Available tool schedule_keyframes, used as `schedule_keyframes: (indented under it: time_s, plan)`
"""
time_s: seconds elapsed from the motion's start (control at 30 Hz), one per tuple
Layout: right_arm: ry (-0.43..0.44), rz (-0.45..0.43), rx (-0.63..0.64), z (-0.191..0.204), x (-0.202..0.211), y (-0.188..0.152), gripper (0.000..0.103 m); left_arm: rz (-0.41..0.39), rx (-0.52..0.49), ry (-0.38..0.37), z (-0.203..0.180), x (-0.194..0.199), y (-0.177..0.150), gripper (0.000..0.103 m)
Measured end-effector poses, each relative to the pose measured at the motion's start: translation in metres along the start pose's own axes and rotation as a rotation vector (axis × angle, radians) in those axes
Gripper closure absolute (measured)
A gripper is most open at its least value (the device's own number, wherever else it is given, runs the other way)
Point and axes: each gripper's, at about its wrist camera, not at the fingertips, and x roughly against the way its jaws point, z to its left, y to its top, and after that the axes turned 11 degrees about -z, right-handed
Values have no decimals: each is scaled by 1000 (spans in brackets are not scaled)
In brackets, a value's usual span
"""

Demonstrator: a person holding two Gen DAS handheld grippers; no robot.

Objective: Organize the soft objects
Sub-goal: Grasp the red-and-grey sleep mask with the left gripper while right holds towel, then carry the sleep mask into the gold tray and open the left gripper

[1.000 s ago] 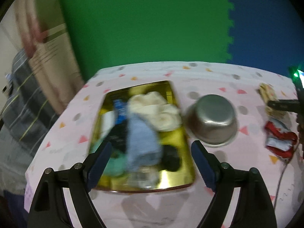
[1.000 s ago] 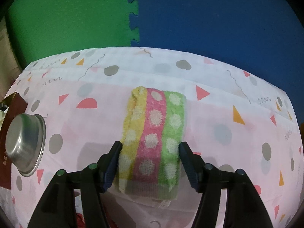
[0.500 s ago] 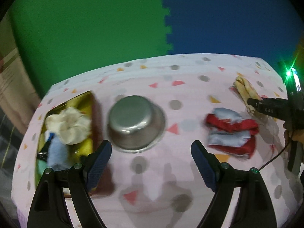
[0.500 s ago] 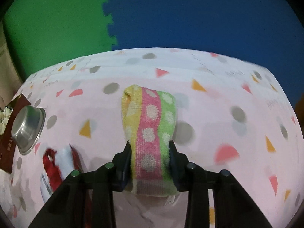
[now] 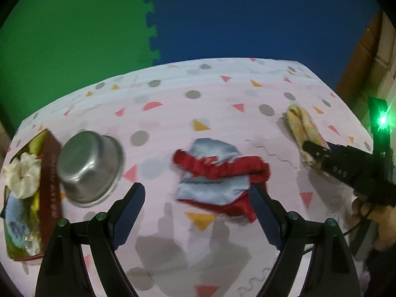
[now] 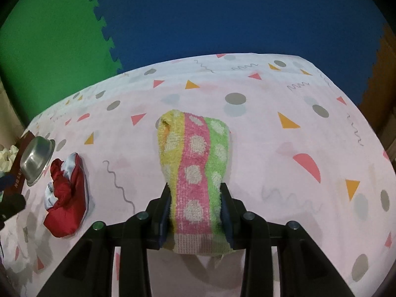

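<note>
My right gripper (image 6: 196,212) is shut on a folded towel (image 6: 195,158) striped yellow, pink and green with white dots; its far end rests on the tablecloth. The towel also shows in the left wrist view (image 5: 300,126), with the right gripper (image 5: 309,148) on it. My left gripper (image 5: 198,200) is open and empty, just in front of a crumpled red and light-blue cloth (image 5: 217,175), which also shows in the right wrist view (image 6: 65,198). A gold tray (image 5: 49,173) at the far left holds a cream cloth (image 5: 21,173) and a light-blue cloth (image 5: 14,210).
An upturned steel bowl (image 5: 89,168) lies between the tray and the red cloth, and shows in the right wrist view (image 6: 36,158). The table wears a pink patterned cloth (image 5: 222,104). Green and blue foam mats stand behind. A hand (image 5: 371,212) holds the right gripper.
My left gripper has swung right, from over the tray to the red and blue cloth. My right gripper has closed on the striped towel and lifted its near end.
</note>
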Motion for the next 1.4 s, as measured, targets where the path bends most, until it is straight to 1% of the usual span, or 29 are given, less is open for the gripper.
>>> schedule_keyframes:
  time_s: [0.07,0.2,0.33,0.4,0.43,0.47,0.5,0.53,0.57,0.6,0.63,0.67,0.73,0.83,0.97,1.1,1.27,1.4]
  plan:
    - [-7,-12,8,2,-1,-2,66,20,-2,-12,-8,-10,1,19]
    - [-2,-14,3,3,0,-1,65,55,-8,-7,-20,-30,-1,19]
    - [9,-15,-10,2,0,-1,65,86,2,10,-24,-46,-5,19]
    - [10,-15,-11,1,0,-1,65,94,13,6,-24,-52,-8,19]
    - [11,-15,-13,1,-1,-1,65,100,24,5,-22,-54,-10,26]
    - [13,-15,-14,-1,-1,-2,65,113,36,0,-20,-57,-11,38]
    - [15,-15,-16,-1,-1,-2,65,118,45,-6,-19,-58,-12,40]
    - [18,-15,-19,-2,-1,-2,65,109,50,-8,-18,-56,-12,48]
    - [19,-15,-21,-3,-1,-2,65,106,45,-14,-17,-55,-11,63]
    - [21,-15,-23,-3,-1,-2,65,107,36,-16,-18,-54,-10,67]
    - [22,-15,-24,-3,-1,-2,65,109,31,-16,-17,-54,-9,75]
    - [22,-16,-24,-3,-1,-2,65,115,34,-18,-15,-54,-8,78]
    - [21,-15,-24,-3,-1,-2,65,118,49,-28,-11,-52,-7,81]
    - [22,-16,-25,-3,-1,-2,65,115,63,-33,-4,-45,-6,83]
    - [21,-16,-24,-3,-1,-2,65,90,36,-2,1,-31,-2,83]
    - [20,-16,-24,-3,-1,-2,65,73,49,11,10,-15,0,83]
    - [21,-16,-24,-3,-1,-2,65,41,45,42,22,9,4,83]
    - [20,-16,-24,-3,-1,-2,65,16,48,84,37,31,9,83]
